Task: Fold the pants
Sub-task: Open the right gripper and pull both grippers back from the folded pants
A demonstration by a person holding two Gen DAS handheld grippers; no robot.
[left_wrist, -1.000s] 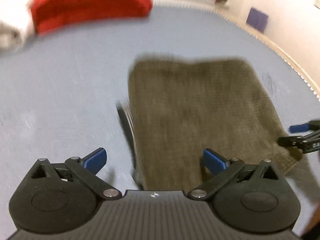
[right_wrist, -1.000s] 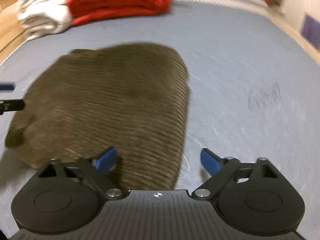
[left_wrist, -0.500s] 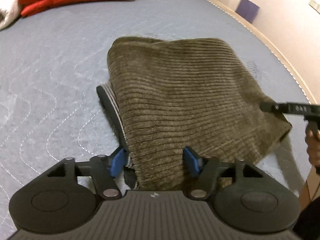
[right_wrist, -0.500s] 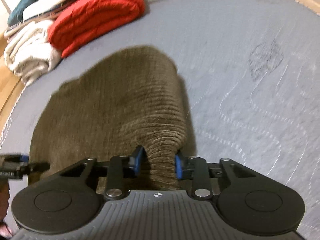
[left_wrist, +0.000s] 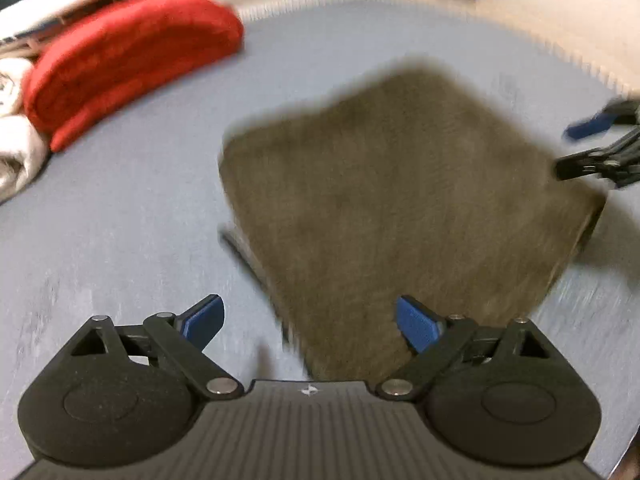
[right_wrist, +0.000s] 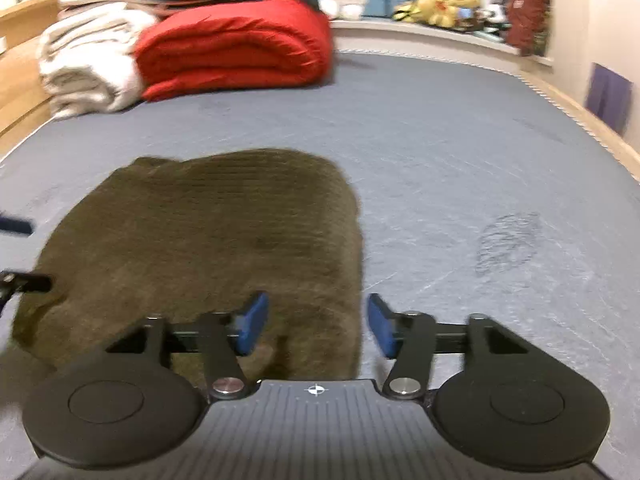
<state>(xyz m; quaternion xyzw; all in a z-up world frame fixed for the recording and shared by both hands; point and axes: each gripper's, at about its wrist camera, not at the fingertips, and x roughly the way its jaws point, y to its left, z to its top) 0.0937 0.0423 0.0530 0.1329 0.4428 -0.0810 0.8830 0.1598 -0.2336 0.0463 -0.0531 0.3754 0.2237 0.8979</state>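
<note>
Olive-brown ribbed pants (left_wrist: 392, 200) lie folded into a compact rectangle on the grey-blue bed (right_wrist: 460, 152), at the near centre. Both sets of tongs hang just above its near edge, empty. The left tongs (left_wrist: 310, 324) are spread wide; the right tongs (right_wrist: 314, 326) are parted more narrowly. A dark inner edge peeks out at nine o'clock of the fold, so a careless brush there could drag layers askew. A red blanket (right_wrist: 236, 48) sits well apart at eleven o'clock.

folded pants (right_wrist: 208, 240) on the mattress (right_wrist: 460, 168), blanket roll (right_wrist: 236, 56) behind
</note>
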